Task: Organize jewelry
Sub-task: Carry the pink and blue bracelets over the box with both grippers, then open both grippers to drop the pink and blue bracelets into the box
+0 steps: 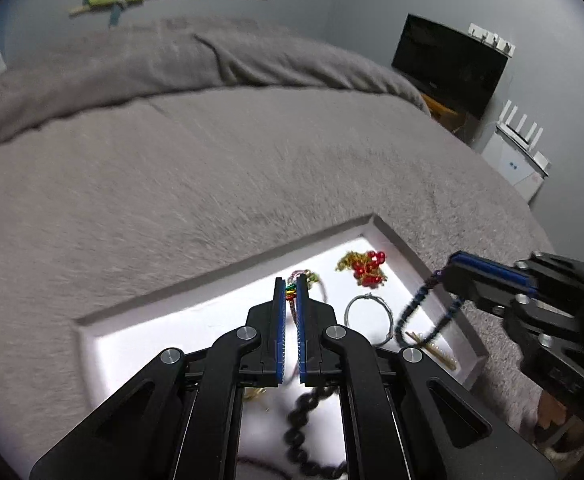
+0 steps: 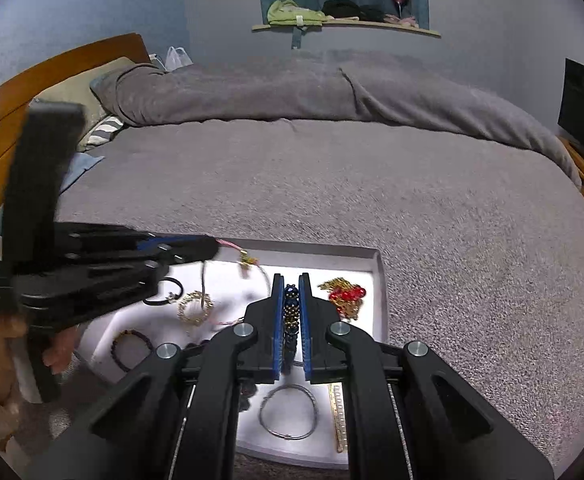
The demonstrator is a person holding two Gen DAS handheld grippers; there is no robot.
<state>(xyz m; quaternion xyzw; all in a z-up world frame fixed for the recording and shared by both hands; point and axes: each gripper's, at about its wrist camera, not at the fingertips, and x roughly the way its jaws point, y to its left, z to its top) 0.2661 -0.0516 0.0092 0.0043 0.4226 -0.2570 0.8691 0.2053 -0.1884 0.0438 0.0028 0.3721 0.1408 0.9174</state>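
Observation:
A white tray (image 1: 227,276) of jewelry lies on the grey bed. In the left wrist view my left gripper (image 1: 290,286) is shut on a thin cord bracelet with coloured beads (image 1: 290,293), held over the tray. In the right wrist view the same gripper (image 2: 207,247) shows blurred at the left, the cord bracelet (image 2: 247,259) dangling from its tip. My right gripper (image 2: 292,282) is shut on a dark blue and gold beaded bracelet (image 2: 291,308). From the left wrist view that bracelet (image 1: 414,308) hangs as a loop from the right gripper (image 1: 454,266) above the tray's right rim.
In the tray (image 2: 379,276) lie a red and gold bead piece (image 2: 346,294), a silver bangle (image 2: 287,412), a gold bar with pearls (image 2: 338,412), a gold and pearl bracelet (image 2: 195,306), a black hair tie (image 2: 163,292) and dark bead bracelets (image 2: 129,348). Grey blanket surrounds the tray.

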